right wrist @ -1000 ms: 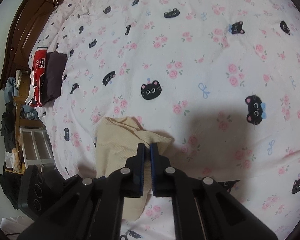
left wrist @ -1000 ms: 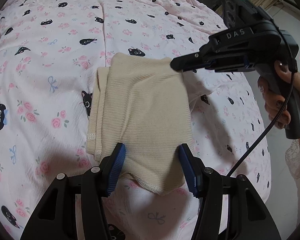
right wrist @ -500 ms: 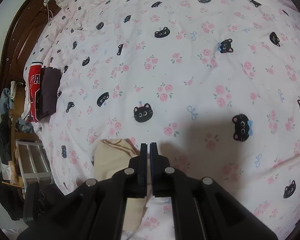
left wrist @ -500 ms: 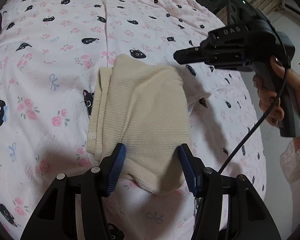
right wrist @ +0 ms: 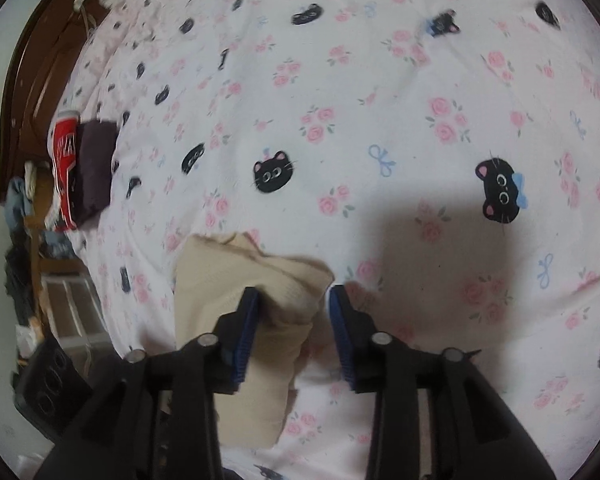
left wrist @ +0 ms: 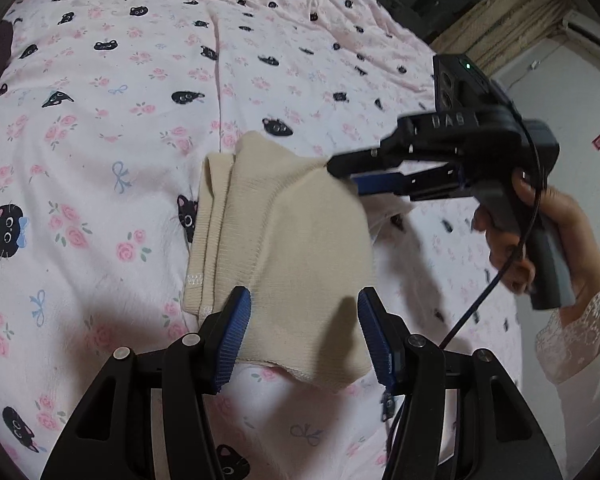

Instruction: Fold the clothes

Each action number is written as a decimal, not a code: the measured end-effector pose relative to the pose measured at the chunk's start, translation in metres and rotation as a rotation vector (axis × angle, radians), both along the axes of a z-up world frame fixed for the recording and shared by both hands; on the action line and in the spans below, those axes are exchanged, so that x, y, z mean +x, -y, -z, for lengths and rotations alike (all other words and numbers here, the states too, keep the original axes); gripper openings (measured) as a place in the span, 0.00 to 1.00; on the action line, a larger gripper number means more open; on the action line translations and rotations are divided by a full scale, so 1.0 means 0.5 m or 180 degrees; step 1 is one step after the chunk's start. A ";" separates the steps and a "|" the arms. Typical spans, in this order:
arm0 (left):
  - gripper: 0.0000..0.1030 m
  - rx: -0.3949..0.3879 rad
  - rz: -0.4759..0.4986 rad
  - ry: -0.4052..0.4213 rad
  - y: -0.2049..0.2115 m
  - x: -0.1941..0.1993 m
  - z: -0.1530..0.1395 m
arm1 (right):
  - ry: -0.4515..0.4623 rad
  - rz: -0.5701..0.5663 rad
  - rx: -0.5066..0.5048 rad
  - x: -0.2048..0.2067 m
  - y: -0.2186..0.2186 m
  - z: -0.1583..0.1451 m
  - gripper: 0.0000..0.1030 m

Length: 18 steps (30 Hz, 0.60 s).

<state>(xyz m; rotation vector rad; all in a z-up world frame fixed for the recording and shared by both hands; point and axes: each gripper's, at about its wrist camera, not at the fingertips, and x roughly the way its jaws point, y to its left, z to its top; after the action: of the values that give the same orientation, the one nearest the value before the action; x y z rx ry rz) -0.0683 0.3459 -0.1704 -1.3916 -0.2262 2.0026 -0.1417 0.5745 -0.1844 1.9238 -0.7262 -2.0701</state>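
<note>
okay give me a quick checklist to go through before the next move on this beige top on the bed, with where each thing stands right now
1. Beige top lies folded on the bedspread: ok.
2. Right gripper jaws are opening, with the top's far corner between them and the pads not pressing it: ok for a fresh grab.
3. Left gripper open, astride the near hem, not pinching: ok.
4. Edges lined up: not ok, the layers at the left side are staggered.
5. Near corner flat: not ok, it sticks out past the fold.
6. Room on the bedspread beyond the top: ok; the folded pile sits far off near the headboard.
</note>
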 end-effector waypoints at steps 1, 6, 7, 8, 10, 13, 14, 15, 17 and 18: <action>0.49 -0.0050 0.0015 0.0004 -0.004 0.001 0.004 | 0.0022 0.0093 -0.0100 -0.002 -0.009 0.011 0.43; 0.49 -0.0116 0.0017 0.0049 -0.006 0.001 0.014 | 0.0077 0.0282 -0.0468 -0.007 -0.016 0.051 0.29; 0.49 -0.0119 0.0019 0.0048 -0.006 0.002 0.014 | 0.0050 0.0315 -0.0522 -0.007 -0.018 0.050 0.19; 0.49 -0.0122 0.0021 0.0046 -0.006 0.003 0.015 | 0.0021 0.0360 -0.0593 -0.008 -0.021 0.047 0.08; 0.49 -0.0130 0.0026 0.0042 -0.007 0.004 0.015 | -0.0081 0.0401 -0.0653 -0.010 -0.025 0.034 0.08; 0.49 -0.0130 0.0026 0.0046 -0.006 0.003 0.016 | -0.0199 0.0358 -0.0671 -0.012 -0.023 0.013 0.08; 0.49 -0.0132 0.0026 0.0049 -0.006 0.003 0.016 | -0.0249 0.0359 -0.0637 -0.012 -0.023 0.005 0.07; 0.49 -0.0142 0.0026 0.0051 -0.005 0.006 0.016 | -0.0315 0.0370 -0.0632 -0.012 -0.026 -0.002 0.05; 0.49 -0.0136 0.0022 0.0052 -0.006 0.004 0.016 | -0.0398 0.0392 -0.0599 -0.012 -0.035 -0.012 0.03; 0.49 -0.0127 0.0016 0.0054 -0.006 0.004 0.015 | -0.0326 0.0363 -0.0528 -0.012 -0.035 -0.006 0.07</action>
<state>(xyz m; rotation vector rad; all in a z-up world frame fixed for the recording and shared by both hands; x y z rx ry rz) -0.0663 0.3488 -0.1781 -1.4332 -0.1911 2.0019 -0.1476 0.5920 -0.1812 1.7117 -0.9711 -2.0826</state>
